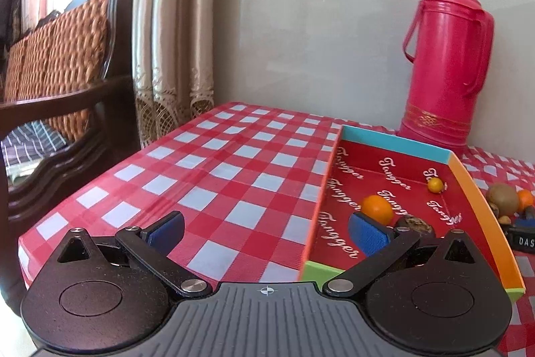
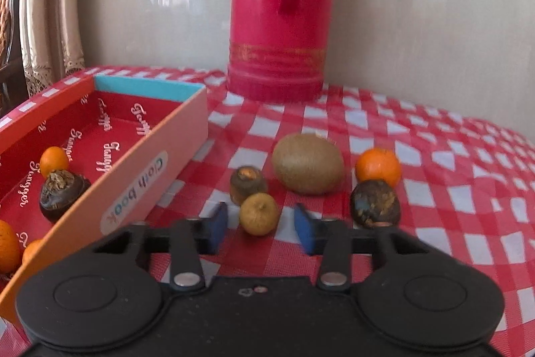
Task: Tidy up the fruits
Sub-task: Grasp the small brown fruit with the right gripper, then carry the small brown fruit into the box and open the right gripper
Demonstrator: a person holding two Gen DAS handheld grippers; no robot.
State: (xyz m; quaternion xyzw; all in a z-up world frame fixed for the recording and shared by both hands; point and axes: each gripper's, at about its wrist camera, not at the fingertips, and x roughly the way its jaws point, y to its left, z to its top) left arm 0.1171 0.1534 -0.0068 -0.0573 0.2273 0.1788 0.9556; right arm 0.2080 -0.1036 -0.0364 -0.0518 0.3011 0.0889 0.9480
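The small yellow-brown fruit (image 2: 259,213) lies on the table (image 2: 434,189) dead ahead of the right claw (image 2: 260,223), between its parted, empty fingers; the box (image 2: 153,156) sits leftward; the left claw (image 1: 267,233), also spread and empty, hovers farther off.

Left gripper (image 1: 267,233) hangs wide open over checked cloth (image 1: 214,176), right pad above box (image 1: 481,199). Inside box: orange (image 1: 378,209), walnut (image 1: 416,223), small yellow fruit (image 1: 435,184). Pink flask (image 1: 448,62) upright behind. Kiwi (image 1: 502,198) outside, right of box.
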